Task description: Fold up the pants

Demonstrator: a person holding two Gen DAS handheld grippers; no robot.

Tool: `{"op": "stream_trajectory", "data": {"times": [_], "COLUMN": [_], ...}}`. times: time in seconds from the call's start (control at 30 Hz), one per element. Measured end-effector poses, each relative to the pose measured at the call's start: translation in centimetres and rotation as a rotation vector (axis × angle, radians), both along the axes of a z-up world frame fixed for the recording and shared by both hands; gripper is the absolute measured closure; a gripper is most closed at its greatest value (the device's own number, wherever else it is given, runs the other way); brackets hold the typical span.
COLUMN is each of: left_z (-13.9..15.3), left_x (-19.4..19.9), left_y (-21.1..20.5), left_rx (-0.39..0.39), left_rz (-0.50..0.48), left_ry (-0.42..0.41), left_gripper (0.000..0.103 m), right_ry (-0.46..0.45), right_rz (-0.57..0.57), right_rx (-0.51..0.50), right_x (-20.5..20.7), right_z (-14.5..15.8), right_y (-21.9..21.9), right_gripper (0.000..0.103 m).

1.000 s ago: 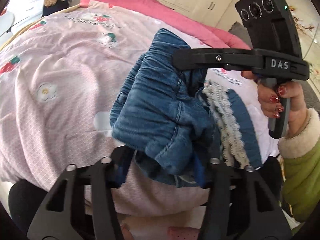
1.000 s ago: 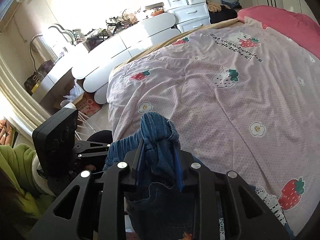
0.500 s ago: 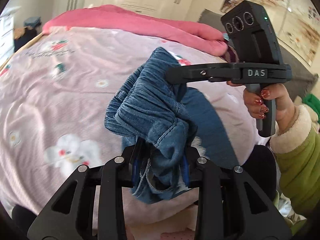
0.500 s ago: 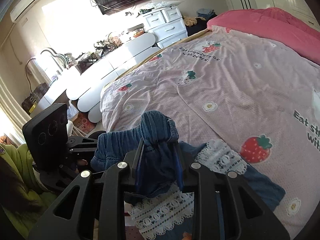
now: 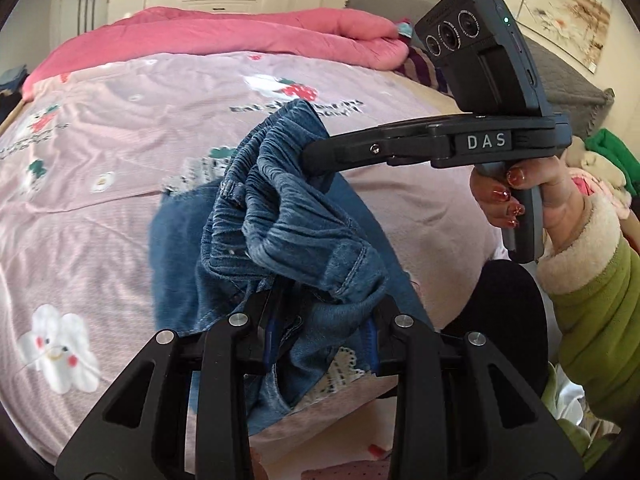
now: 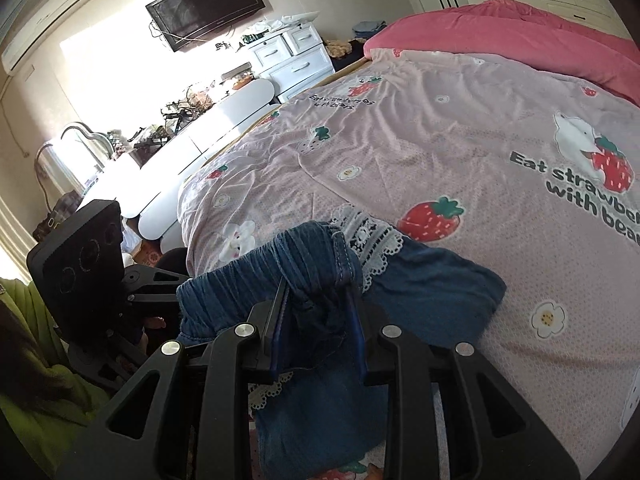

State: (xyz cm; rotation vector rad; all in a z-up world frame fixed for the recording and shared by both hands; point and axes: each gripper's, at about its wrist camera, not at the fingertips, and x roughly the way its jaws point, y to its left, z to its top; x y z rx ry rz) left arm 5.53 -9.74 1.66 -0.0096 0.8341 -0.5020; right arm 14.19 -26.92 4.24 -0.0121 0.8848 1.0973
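Blue denim pants [image 5: 280, 232] with an elastic waistband and white lace trim hang bunched between my two grippers above the bed. My left gripper [image 5: 320, 320] is shut on one end of the waistband. My right gripper [image 6: 316, 316] is shut on the other end of the pants [image 6: 432, 292]; it shows from the side in the left wrist view [image 5: 316, 152]. The legs trail down onto the pink bedsheet [image 6: 460, 148]. The left gripper's body shows at the left of the right wrist view [image 6: 80, 264].
The bed has a pink strawberry-print sheet [image 5: 100, 132] and a rose quilt [image 5: 240, 36] at its far side. White drawers [image 6: 292, 56] and a long white dresser [image 6: 200, 140] stand beyond the bed. The bed's near edge is just below the grippers.
Both grippers have risen and swung over the bed with the waistband held. The pant legs have spread out farther onto the sheet. The left gripper has closed tighter on the fabric.
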Motion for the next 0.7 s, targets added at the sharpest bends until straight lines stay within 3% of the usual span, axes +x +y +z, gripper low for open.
{"op": "stream_trajectory", "data": {"times": [0.23, 0.3, 0.4, 0.47, 0.53, 0.7], "left_z": [-0.8, -0.9, -1.1, -1.2, -1.3, -0.7], "left_x": [1.1, 1.1, 0.9, 0.7, 0.4, -1.2], "left_y": [-1.8, -2.1, -2.7, -3.0, -3.3, -3.5], "left_rx": [0.018, 0.024, 0.016, 0.020, 0.004, -0.058], "left_rz": [-0.037, -0.047, -0.066, -0.075, -0.085, -0.141], "left_ry": [0.021, 0.019, 0.030, 0.026, 0.031, 0.032], "left_gripper": [0.078, 0.069, 0.064, 0.062, 0.058, 0.042], "right_ry": [0.037, 0.038, 0.022, 0.006, -0.021, -0.056], "right_rz": [-0.084, -0.101, -0.140, -0.148, -0.145, -0.109], "right_rx": [0.005, 0.006, 0.027, 0.047, 0.033, -0.023], "right_x": [0.4, 0.3, 0.1, -0.2, -0.6, -1.2], "right_z": [-1.5, -1.4, -0.5, 0.4, 1.1, 1.7], "right_y": [-3.3, -3.8, -4.6, -4.7, -4.1, -1.8], "right_gripper": [0.078, 0.077, 0.076, 0.071, 0.058, 0.053]}}
